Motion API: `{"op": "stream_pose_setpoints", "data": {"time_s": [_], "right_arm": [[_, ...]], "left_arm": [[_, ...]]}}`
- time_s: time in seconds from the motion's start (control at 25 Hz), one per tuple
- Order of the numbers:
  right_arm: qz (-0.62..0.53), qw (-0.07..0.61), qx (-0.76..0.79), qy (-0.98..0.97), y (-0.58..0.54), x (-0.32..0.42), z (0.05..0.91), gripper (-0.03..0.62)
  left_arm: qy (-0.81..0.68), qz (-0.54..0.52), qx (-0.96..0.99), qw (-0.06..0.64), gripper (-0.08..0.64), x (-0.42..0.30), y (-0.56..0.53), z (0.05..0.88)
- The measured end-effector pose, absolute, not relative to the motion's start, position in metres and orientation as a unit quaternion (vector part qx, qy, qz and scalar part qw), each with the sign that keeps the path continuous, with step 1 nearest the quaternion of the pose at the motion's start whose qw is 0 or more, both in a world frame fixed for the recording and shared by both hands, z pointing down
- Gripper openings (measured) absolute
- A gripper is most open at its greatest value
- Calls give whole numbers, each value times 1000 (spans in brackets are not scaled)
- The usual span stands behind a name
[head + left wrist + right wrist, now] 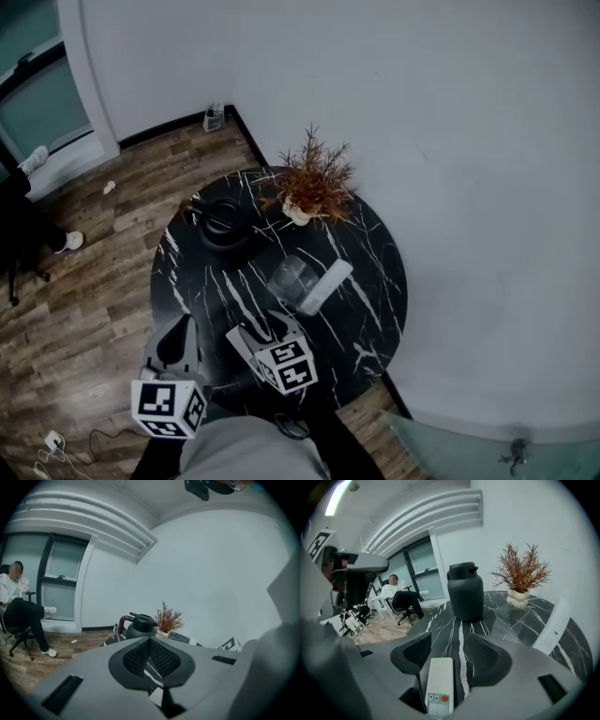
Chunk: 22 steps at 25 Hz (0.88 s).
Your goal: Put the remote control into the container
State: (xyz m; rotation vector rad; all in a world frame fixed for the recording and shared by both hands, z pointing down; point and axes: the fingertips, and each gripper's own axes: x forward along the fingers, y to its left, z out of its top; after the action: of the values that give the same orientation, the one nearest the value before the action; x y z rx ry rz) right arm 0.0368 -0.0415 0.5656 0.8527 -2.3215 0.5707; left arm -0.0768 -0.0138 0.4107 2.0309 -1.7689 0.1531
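Nearest us, the right gripper (450,644) has its jaws apart. The white remote control (440,686) lies between them on the black marbled surface (440,620), with no pad pressing it. We see an orange key and two arrow keys, their marks too small to read. The left gripper (150,641) has its jaws together, holding nothing. The remote lies well short of the clear container (511,620). A long white piece (553,623) leans at the container's right. Left of the container and further back stands a black jug (465,592), and behind the container is a dried plant (520,576).
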Motion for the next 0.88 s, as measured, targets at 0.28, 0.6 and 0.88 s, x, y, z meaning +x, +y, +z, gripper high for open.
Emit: {"op": "stream_pose_setpoints", "data": {"time_s": [0.28,0.6,0.88], "right_arm": [[234,346,282,-864,-28,14,598,262],[250,393,253,-848,-18,3,619,270],[250,420,245,-837,-14,1,637,276]], "left_arm": [[-643,52,727,233,8,-91,-13,419],[-640,57,727,242,8,-99,-14,423],[-644,54,723,244,8,-108,-16,425]]}}
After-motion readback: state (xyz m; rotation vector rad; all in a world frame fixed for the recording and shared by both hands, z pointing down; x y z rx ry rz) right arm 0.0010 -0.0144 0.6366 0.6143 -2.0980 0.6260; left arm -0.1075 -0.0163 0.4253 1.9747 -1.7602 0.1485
